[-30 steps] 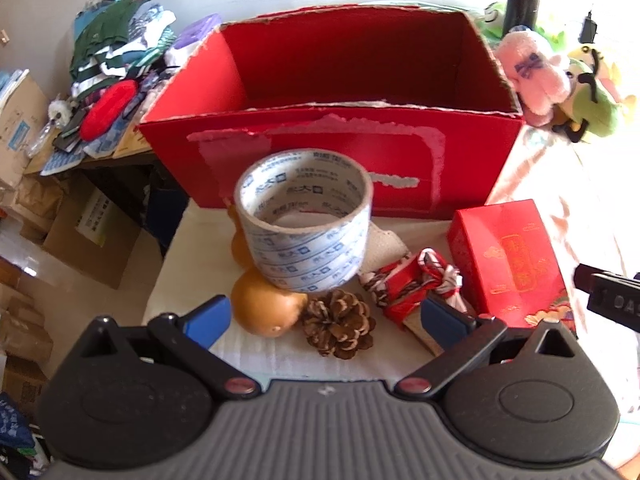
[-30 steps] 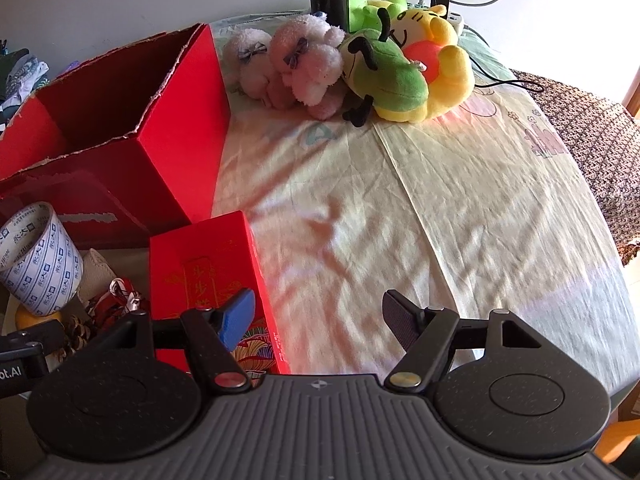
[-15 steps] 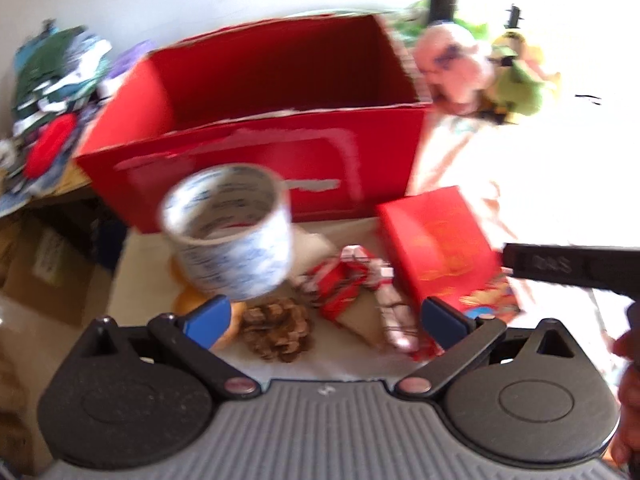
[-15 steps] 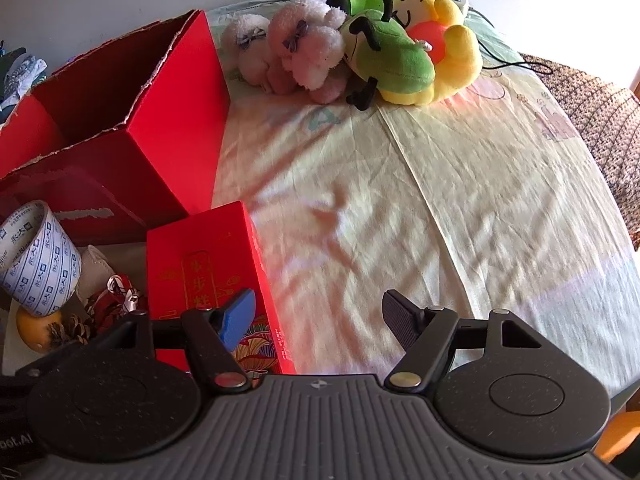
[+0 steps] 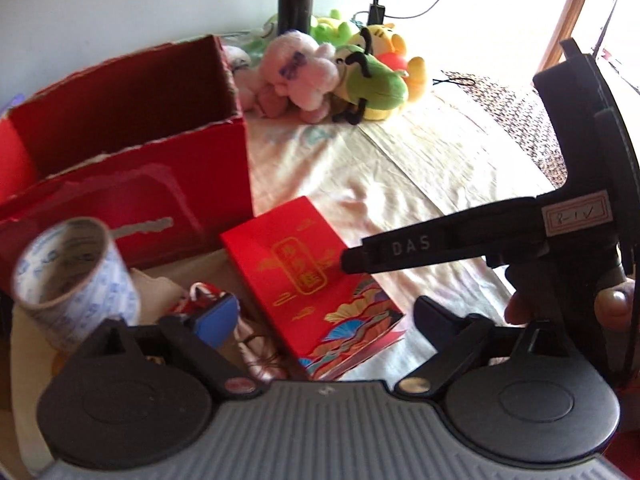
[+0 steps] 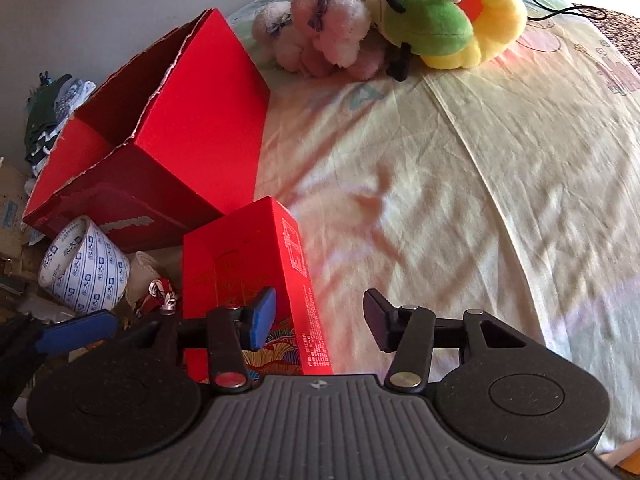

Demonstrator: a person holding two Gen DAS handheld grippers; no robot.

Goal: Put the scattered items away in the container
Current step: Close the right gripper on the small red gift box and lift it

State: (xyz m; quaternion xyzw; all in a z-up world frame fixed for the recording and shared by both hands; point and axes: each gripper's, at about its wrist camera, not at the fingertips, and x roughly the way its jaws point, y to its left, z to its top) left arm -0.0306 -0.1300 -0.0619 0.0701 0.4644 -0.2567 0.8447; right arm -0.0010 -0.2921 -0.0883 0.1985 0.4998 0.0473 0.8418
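Flat red cardboard gift box with gold print (image 5: 296,276), lying on the cream cloth-covered counter (image 6: 440,200), just in front of the near right corner of the large open-topped red cardboard container (image 5: 132,200) and not yet inside it. Framed from both sides: left hand-held gripper (image 5: 326,316) poised above the box's near end, jaws apart after just closing partway, the box between them with neither pad seen pressing on it; right hand-held gripper (image 6: 318,316) tilted down over the box's right long edge, jaws likewise apart and just narrowed, blue pad over the lid, black pad out over the cloth, no grip visible. In the left wrist view, one black finger of the right tool reaching across the box's far end, with a person's hand (image 5: 612,300) wrapped round its handle at the right edge. Left of the gift box, more scattered items near the container's front wall: a red-and-white knotted rope piece (image 5: 200,294) and a wide roll of clear packing tape with blue print (image 5: 80,280), tilted, opening upward. Container apparently holding nothing, torn white edges along its rim. Farther back on the cloth, beyond the container's right end, a heap of pink, green and yellow plush toys (image 5: 340,76), a tall black cylindrical flask (image 5: 296,0) standing upright behind them against the pale wall.
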